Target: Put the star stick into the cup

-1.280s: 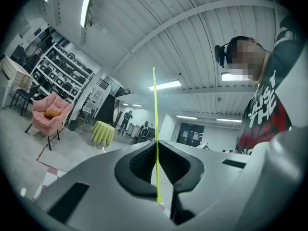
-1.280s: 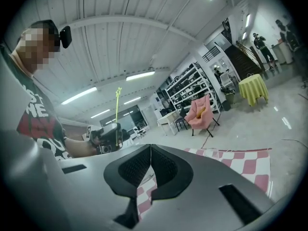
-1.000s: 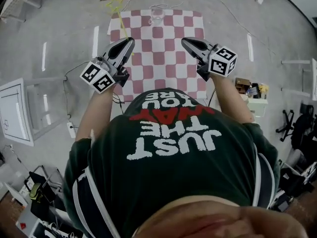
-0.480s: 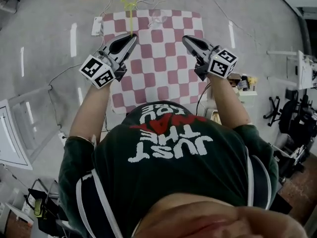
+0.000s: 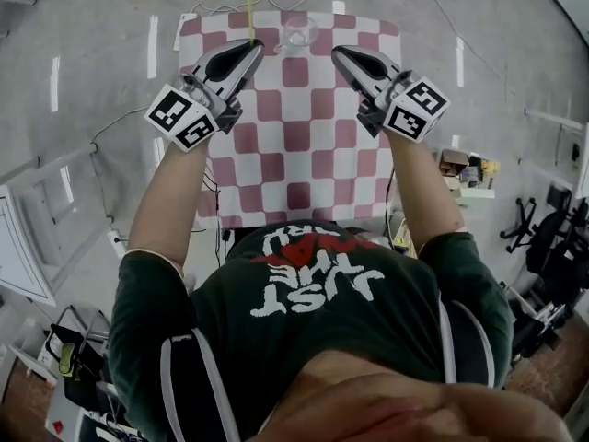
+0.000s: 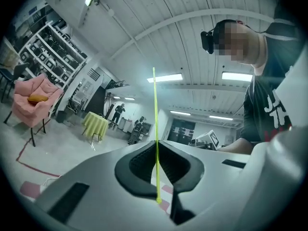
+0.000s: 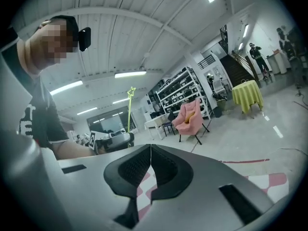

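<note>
Star stick [image 5: 249, 17] is clamped in the left hand-held gripper [image 5: 253, 50], jaws closed on the thin yellow shaft near its lower end. In the left gripper view the stick [image 6: 155, 129] stands upright between the pads, with a short stub below the grip. The star end is up; it shows in the right gripper view [image 7: 131, 91] and sits at the top edge of the head view. The stick is in the air, not in the cup [image 5: 299, 33]. The cup is clear, standing near the far edge of the red-and-white checkered cloth [image 5: 304, 155], just right of the stick. Right hand-held gripper [image 5: 342, 55]: jaws fully together, nothing between them, confirmed in its own view [image 7: 150, 158]. It hangs over the cloth right of the cup. The cup sits between the two gripper tips, slightly beyond them.
</note>
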A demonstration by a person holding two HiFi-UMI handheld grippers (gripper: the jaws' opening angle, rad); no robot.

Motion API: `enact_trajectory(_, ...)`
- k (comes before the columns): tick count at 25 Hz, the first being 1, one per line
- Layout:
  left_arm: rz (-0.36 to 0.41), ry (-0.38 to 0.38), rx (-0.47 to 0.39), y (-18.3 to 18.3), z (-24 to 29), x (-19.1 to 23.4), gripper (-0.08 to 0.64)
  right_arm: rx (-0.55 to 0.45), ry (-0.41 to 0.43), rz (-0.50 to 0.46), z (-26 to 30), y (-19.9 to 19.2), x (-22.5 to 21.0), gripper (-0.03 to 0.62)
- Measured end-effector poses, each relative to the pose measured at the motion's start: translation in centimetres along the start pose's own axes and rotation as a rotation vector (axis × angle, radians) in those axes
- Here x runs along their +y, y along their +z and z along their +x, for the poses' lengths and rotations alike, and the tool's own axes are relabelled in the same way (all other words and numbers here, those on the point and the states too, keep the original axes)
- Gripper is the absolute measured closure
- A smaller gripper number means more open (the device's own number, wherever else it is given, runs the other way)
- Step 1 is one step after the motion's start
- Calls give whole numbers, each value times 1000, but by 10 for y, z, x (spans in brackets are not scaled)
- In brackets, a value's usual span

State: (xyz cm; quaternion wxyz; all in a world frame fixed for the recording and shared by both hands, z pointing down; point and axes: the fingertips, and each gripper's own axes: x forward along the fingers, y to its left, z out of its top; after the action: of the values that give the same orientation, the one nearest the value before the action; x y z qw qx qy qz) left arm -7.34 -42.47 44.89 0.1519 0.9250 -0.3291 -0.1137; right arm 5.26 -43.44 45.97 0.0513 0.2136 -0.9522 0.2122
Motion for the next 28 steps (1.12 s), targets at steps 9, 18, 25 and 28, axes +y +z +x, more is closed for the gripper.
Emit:
enact_trajectory(9,60,-77,5,-64,73,44,540,-74,12,18,20,-41,-68,558)
enact_trajectory(18,135,-147,17,-100,105,66,540,-108,12,-5,26,-69,-98,558)
enact_trajectory(25,163,-180,26,-116,112,70,540,-129,10,8,28,-82,-110,558)
enact_trajectory(28,174,-183,29,-118,111,73,540,-129,15,5,31,-85,-112,558)
